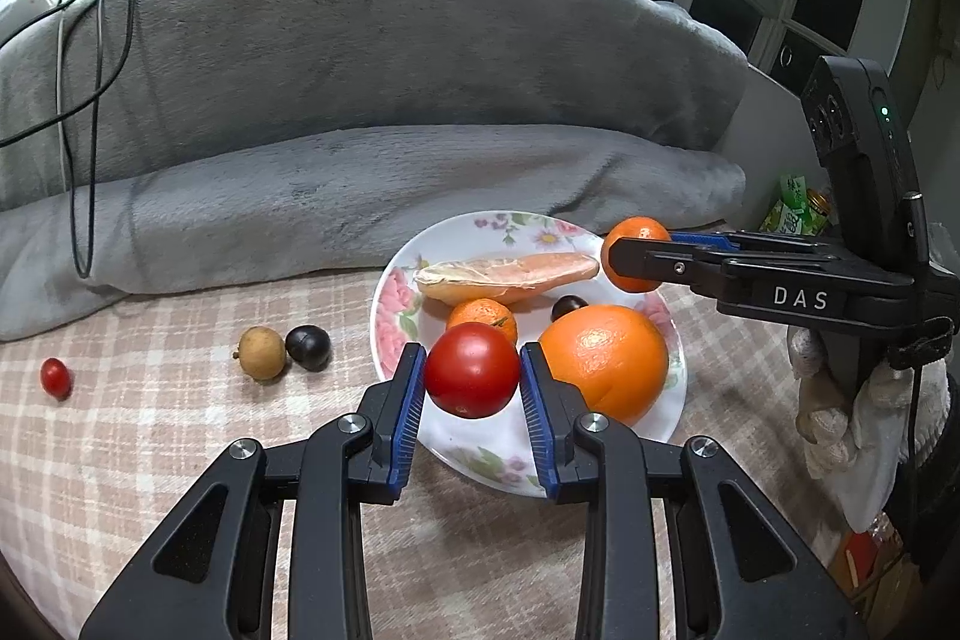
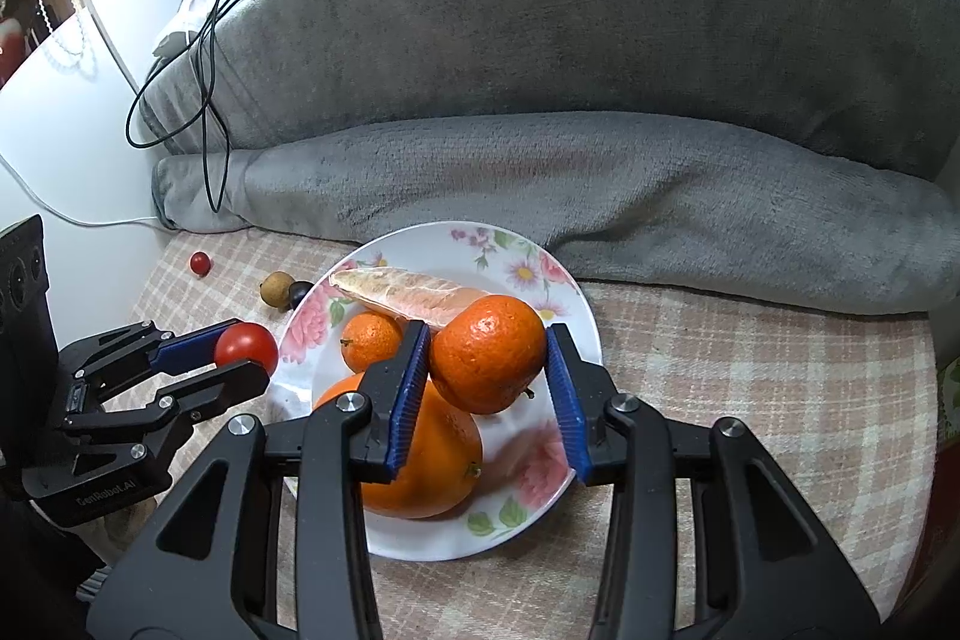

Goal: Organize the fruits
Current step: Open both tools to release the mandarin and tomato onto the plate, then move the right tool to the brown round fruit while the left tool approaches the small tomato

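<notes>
Your left tool, black with blue pads, frames a glossy red tomato. Your right tool, same colours, frames an orange mandarin. Ahead of both lies a white plate with pink flowers and green leaves, on beige-and-white plaid bedding. Beyond it, a grey plush blanket.

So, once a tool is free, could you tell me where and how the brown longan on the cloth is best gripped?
Grip the brown longan across its round middle, coming from above with the fingers front and back. The dark fruit sits right against its plate-side flank, so a left-right pinch would likely catch both. Its stub points away from the dark fruit, clear of that grip.
</notes>
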Tool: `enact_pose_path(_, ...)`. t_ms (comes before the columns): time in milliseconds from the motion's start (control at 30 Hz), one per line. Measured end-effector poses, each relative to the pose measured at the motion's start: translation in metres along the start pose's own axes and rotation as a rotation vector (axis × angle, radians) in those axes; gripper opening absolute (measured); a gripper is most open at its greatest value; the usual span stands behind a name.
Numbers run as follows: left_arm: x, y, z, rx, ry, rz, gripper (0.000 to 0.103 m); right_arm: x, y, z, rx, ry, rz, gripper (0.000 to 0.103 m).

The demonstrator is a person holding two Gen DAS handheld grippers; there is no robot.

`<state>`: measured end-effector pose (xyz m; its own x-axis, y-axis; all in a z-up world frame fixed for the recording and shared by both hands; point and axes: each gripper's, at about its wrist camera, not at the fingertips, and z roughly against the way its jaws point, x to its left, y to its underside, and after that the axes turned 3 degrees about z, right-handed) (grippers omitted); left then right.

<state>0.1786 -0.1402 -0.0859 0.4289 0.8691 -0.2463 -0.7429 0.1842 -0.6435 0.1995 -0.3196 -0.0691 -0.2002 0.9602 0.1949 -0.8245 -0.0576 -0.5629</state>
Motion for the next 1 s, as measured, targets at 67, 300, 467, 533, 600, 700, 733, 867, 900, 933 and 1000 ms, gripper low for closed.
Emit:
enact_pose_path(67, 0.000, 0.000, 0.001, -0.008, -0.001, 0.000, 0.030, 0.000, 0.000, 0.000, 0.000, -0.006, -0.003, 0.041)
enact_pose_path(300, -0.001, 0.001, 0.002, -0.012, 0.000, -0.006, 0.036, 0.000, -0.001, 0.000, 0.004, -0.005, -0.008, 0.054)
enact_pose_path(467, -0.001, -0.001, 0.009, -0.032, 0.002, -0.006, 0.052, 0.005, -0.003, 0.009, -0.035, -0.009, -0.004, 0.069)
enact_pose_path(533, -0.002, -0.002, 0.012, -0.041, 0.003, -0.006, 0.059, 0.007, -0.004, 0.013, -0.047, -0.006, 0.001, 0.069)
enact_pose_path(600, -0.001, -0.003, 0.015, -0.046, 0.000, -0.007, 0.064, 0.010, -0.005, 0.016, -0.054, 0.002, 0.006, 0.075)
enact_pose_path(700, 0.001, -0.003, 0.019, -0.053, -0.007, -0.001, 0.068, 0.014, -0.005, 0.022, -0.078, 0.012, 0.004, 0.082)
enact_pose_path(733, 0.002, -0.003, 0.021, -0.053, -0.013, 0.001, 0.068, 0.015, -0.005, 0.024, -0.083, 0.011, 0.002, 0.084)
enact_pose_path(867, 0.006, -0.003, 0.027, -0.053, -0.042, 0.002, 0.073, 0.020, -0.006, 0.028, -0.091, 0.012, 0.003, 0.087)
enact_pose_path(900, 0.007, -0.002, 0.029, -0.054, -0.050, -0.001, 0.073, 0.022, -0.005, 0.030, -0.092, 0.016, 0.007, 0.087)
enact_pose_path(933, 0.009, -0.001, 0.032, -0.056, -0.064, -0.002, 0.073, 0.024, -0.005, 0.031, -0.094, 0.020, 0.011, 0.087)
enact_pose_path(1000, 0.013, -0.001, 0.038, -0.058, -0.090, 0.004, 0.075, 0.030, -0.005, 0.033, -0.095, 0.015, 0.023, 0.087)
